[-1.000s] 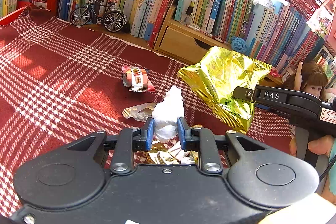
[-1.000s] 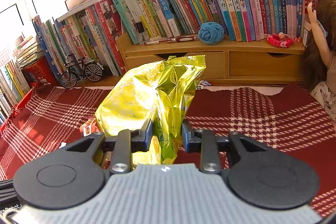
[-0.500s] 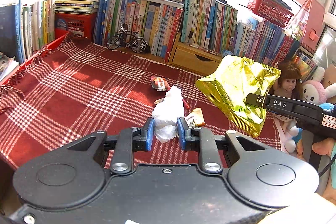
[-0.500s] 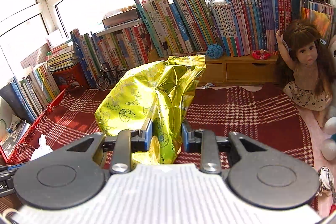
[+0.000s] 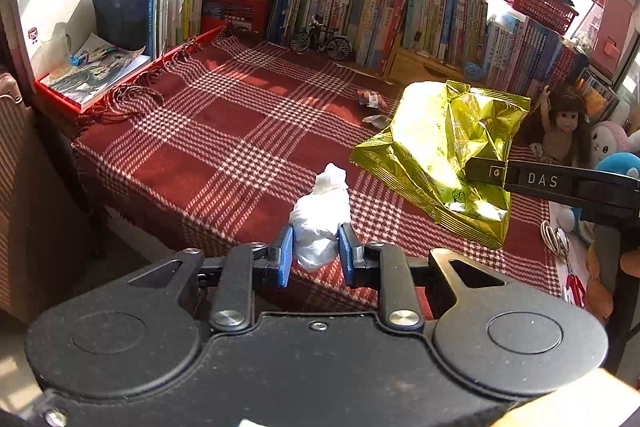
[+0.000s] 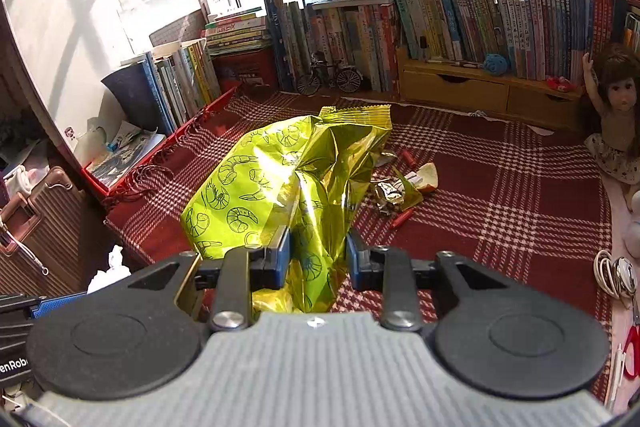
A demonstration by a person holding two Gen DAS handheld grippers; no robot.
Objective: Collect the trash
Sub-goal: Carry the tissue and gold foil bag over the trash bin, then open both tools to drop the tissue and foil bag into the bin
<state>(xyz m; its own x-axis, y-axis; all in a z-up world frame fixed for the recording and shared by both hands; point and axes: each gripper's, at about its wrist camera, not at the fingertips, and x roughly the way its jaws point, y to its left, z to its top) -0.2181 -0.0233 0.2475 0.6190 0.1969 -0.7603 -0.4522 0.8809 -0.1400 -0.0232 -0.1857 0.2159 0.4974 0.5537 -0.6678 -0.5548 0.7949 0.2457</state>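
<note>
Above blanket (image 5: 224,131): left gripper (image 5: 316,254) pinches tissue wad (image 5: 320,219); right gripper (image 6: 318,259) clamps yellow bag (image 6: 280,187).

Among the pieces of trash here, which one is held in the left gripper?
The crumpled white tissue, clamped between the left gripper's blue pads. The big yellow-green foil snack bag is in the right gripper; small wrappers lie on the red checked blanket.

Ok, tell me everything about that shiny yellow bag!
The bag is a crinkly, shiny yellow-green foil snack bag with dark shrimp drawings printed on it. Its top edge is zigzag-cut, and it looks crumpled and mostly empty. The right gripper is shut on its lower part and holds it up in the air above the red checked blanket. Nothing else touches it; small wrappers lie on the blanket behind it.
</note>
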